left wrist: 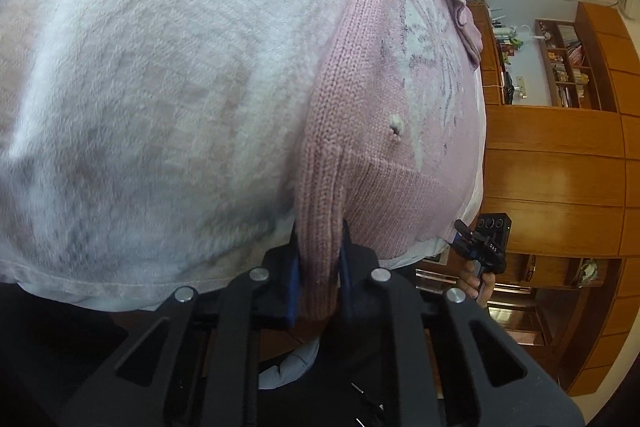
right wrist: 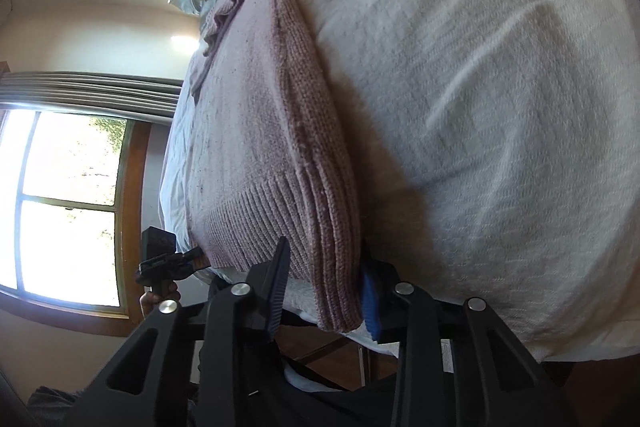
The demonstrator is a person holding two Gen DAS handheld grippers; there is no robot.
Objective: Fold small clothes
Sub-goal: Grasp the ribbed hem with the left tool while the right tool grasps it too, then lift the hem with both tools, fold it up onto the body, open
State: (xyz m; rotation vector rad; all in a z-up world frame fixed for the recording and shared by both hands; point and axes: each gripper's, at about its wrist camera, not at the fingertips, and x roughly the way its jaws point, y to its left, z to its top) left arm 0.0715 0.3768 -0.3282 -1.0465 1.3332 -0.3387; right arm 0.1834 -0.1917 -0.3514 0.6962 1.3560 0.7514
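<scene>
Left wrist: left gripper [left wrist: 320,267] clamped on the ribbed hem corner of the pink sweater [left wrist: 384,115], which lies on a white blanket [left wrist: 160,67].

Right wrist: right gripper [right wrist: 324,291] — jaws part open, straddling the other hem corner of the sweater [right wrist: 248,131]; whether it pinches is unclear.

Advice — close firmly, lift both corners level, keep the hem taut.
</scene>
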